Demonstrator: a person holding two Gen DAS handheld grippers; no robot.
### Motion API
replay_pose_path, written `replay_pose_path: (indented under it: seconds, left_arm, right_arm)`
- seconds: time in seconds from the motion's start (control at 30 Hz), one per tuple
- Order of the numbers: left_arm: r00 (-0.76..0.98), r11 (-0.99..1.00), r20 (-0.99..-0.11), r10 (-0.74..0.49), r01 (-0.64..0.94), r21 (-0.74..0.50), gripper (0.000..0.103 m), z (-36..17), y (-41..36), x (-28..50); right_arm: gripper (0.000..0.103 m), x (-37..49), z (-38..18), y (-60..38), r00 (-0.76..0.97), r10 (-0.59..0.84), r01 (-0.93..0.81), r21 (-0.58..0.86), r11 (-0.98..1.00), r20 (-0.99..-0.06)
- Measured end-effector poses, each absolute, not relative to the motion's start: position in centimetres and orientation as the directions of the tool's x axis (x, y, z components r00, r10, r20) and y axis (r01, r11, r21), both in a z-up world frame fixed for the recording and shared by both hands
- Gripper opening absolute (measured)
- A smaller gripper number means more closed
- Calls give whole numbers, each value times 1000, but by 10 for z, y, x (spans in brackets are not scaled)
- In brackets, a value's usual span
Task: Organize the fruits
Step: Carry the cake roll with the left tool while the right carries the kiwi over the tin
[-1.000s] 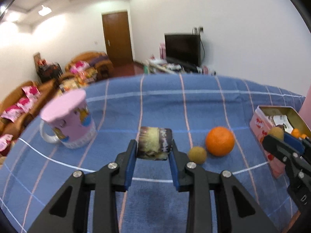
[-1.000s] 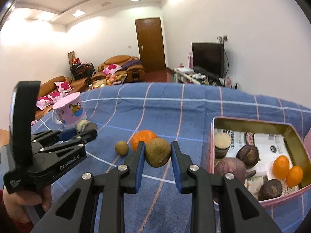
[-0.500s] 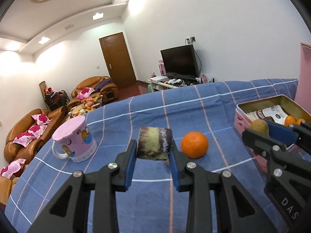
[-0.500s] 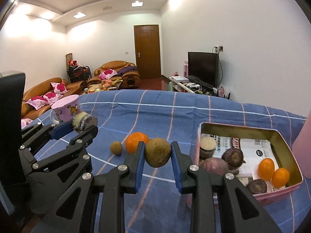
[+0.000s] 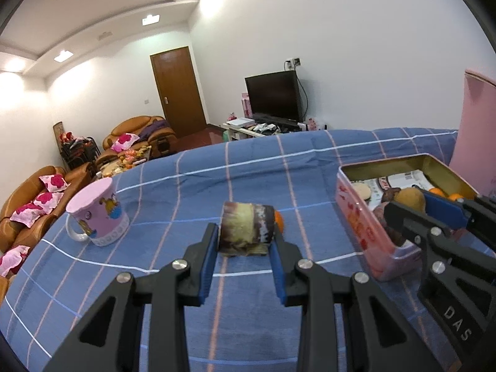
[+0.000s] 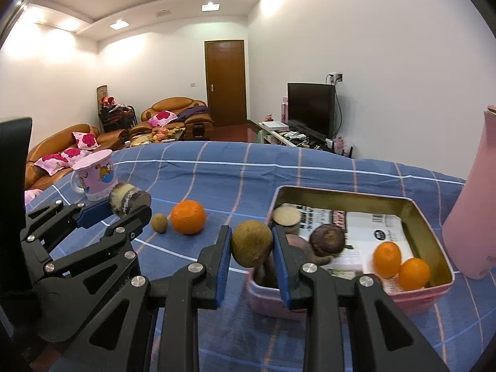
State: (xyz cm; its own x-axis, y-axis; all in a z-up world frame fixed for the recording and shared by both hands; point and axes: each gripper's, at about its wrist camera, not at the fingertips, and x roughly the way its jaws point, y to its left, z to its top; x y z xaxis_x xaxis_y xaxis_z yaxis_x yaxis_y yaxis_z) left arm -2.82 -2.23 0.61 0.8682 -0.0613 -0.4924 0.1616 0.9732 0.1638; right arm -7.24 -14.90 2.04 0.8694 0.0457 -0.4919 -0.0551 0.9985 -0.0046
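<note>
While held, kiwi (image 6: 251, 243) between jaws, over tin (image 6: 434, 226)

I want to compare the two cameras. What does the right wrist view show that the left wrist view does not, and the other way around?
Only the right wrist view shows the small brown fruit beside the whole big orange, and the two small oranges clearly. The left wrist view shows the cut piece from close, and just a sliver of that orange. Both show the tin, the pink mug, and both grippers: left gripper, right gripper holding a kiwi.

Brown kiwi (image 6: 251, 243) above pink tin's (image 6: 434, 293) near corner; orange (image 6: 188, 217) on cloth.
</note>
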Motion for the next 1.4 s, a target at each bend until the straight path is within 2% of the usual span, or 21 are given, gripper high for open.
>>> replay_pose_path:
  seconds: [0.3, 0.67, 1.1, 1.4]
  left_arm:
    - [846, 978, -521, -111, 185, 92, 33, 5, -46, -28]
    - [846, 978, -512, -152, 203, 44, 33, 8, -75, -26]
    - [842, 963, -490, -228, 270, 17, 33, 15, -118, -21]
    - [827, 948, -483, -288, 317, -22, 33, 21, -150, -7]
  right_arm:
    - [28, -75, 21, -181, 869, 14, -19, -5, 1000, -494]
    - [28, -78, 23, -212, 875, -21, 22, -3, 1000, -484]
    - [28, -81, 38, -262, 892, -104, 128, 24, 992, -439]
    - [28, -79, 47, -283, 901, -191, 203, -9, 979, -389]
